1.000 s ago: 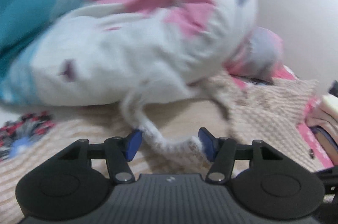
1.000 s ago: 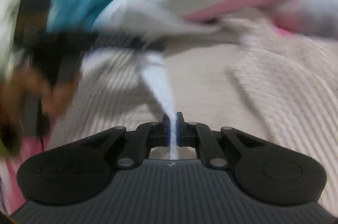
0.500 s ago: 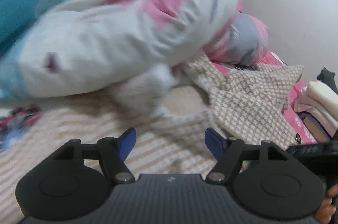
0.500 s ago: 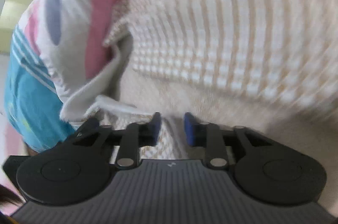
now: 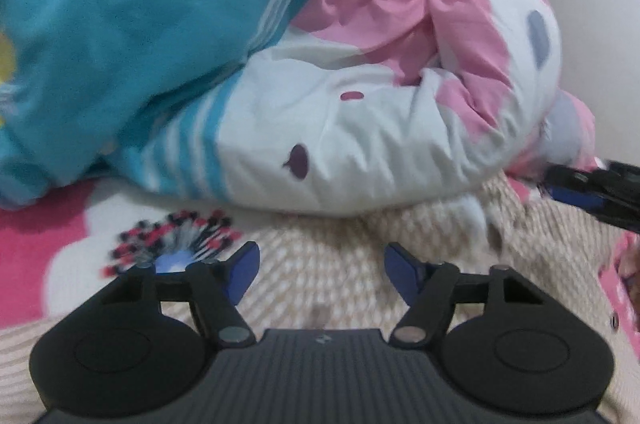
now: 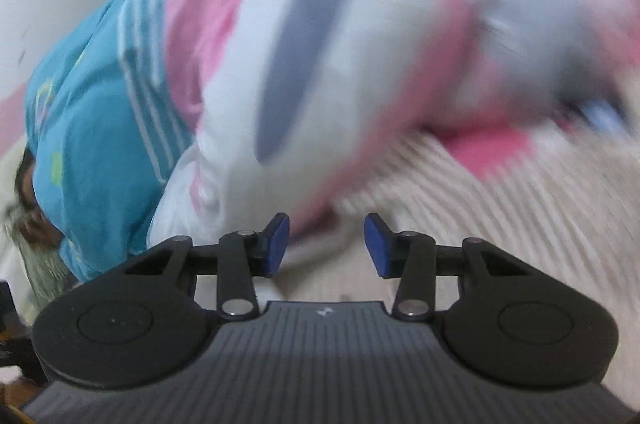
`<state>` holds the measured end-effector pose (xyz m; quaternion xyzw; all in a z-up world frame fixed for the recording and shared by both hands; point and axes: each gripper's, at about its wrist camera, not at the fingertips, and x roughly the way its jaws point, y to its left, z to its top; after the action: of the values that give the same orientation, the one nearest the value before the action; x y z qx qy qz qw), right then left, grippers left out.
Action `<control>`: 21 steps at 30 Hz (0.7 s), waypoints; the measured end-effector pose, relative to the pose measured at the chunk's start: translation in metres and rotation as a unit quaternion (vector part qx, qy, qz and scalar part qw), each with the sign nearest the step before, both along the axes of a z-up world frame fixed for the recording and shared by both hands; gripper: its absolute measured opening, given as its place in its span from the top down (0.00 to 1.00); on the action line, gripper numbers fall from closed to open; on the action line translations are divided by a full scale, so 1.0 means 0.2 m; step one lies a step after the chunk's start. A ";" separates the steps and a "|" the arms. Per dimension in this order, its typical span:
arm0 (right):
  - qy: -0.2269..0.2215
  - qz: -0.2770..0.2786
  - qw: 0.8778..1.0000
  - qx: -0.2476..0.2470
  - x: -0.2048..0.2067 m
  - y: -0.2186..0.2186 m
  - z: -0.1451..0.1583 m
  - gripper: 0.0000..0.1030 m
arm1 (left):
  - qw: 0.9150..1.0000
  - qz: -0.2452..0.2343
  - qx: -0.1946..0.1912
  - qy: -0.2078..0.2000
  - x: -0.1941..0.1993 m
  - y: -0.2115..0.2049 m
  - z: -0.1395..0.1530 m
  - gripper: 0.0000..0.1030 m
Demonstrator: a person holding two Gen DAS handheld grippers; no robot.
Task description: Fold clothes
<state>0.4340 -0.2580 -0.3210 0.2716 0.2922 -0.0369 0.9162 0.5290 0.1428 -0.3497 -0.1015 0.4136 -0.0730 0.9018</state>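
Bedding (image 5: pixel 360 128), one beige garment (image 5: pixel 320 276) (spread), two hand-held grippers (image 5: pixel 320 266) (image 6: pixel 325 244)

- The beige checked garment (image 5: pixel 320 276) ran under the left gripper's body and off the lower right edge, so its full shape could not be told.
- The right gripper (image 5: pixel 576 190) showed in the left wrist view only as a smeared dark tip at the right edge — its jaw spacing unreadable there.
- The bunched quilt (image 6: pixel 320 64) was motion-blurred in the right wrist view, its print reduced to streaks.
- A dark, fuzzy shape (image 6: pixel 28 208) at the left edge stayed too blurred to identify.
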 end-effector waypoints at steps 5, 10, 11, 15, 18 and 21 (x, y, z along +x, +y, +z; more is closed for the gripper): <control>0.005 0.075 0.997 -0.004 0.49 -0.09 -0.05 0.59 | 0.999 0.038 -0.028 0.028 0.34 -0.04 -0.13 0.32; -0.010 0.105 0.994 -0.017 0.76 -0.14 -0.01 0.59 | 0.997 0.060 -0.037 0.020 0.54 -0.06 -0.17 0.32; -0.010 0.105 0.994 -0.015 0.82 -0.15 -0.01 0.59 | 0.997 0.064 -0.042 0.017 0.58 -0.04 -0.17 0.32; 0.000 0.093 0.996 -0.002 1.08 -0.19 0.00 0.59 | 0.995 0.086 -0.054 0.009 0.73 -0.02 -0.12 0.32; 0.002 0.086 0.996 -0.004 1.20 -0.20 -0.01 0.59 | 0.993 0.105 -0.049 0.009 0.78 -0.05 -0.11 0.31; 0.000 0.103 0.995 0.000 1.15 -0.23 0.01 0.58 | 0.991 0.124 -0.055 0.020 0.77 -0.06 -0.13 0.30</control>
<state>0.6646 -0.3040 -0.3197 0.2400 0.3183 0.0580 0.9153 0.6836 0.1305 -0.3749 -0.2026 0.4115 0.0191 0.8884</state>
